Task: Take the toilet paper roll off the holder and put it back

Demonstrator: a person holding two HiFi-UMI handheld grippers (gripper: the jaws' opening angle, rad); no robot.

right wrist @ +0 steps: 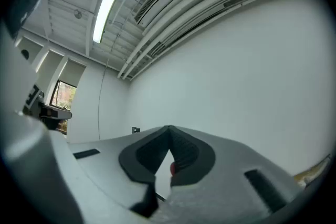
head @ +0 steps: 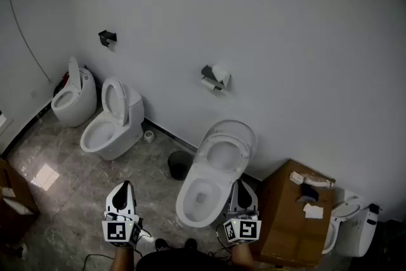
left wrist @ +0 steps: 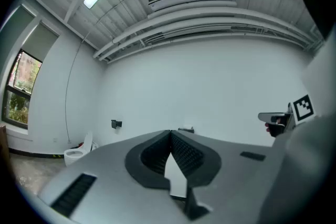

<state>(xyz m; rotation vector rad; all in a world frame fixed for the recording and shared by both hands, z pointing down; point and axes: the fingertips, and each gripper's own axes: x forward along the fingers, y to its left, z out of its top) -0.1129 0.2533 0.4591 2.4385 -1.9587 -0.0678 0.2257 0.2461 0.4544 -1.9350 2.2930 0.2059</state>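
Progress cannot be settled from this moment alone. The white toilet paper roll (head: 221, 73) sits on its dark metal holder (head: 207, 78), fixed to the white wall (head: 304, 41) above and behind the white toilet (head: 212, 174) with its lid raised. You are carrying nothing.

Your left tongs (head: 124, 186) are closed with their tips together, and the left gripper view shows only bare wall beyond them (left wrist: 170, 132). Your right tongs (head: 243, 186) are also closed and empty, with their tips meeting in the right gripper view (right wrist: 168, 128). Both are low in the head view, close to your body, above the grey stone-patterned floor (head: 70, 200). They are well apart from the roll, with the toilet between you and the wall.

Since the roll is seated and neither pair of tongs is near it, this looks like either the very start or the very end of the task, and I cannot tell which. If it is the start, every step is still to do:
- Reach past the toilet.
- Open one pair of tongs and close it on the roll.
- Lift the roll off the holder's arm.
- Slide it back on.

The brown cardboard box (head: 292, 212) on your right crowds that side.
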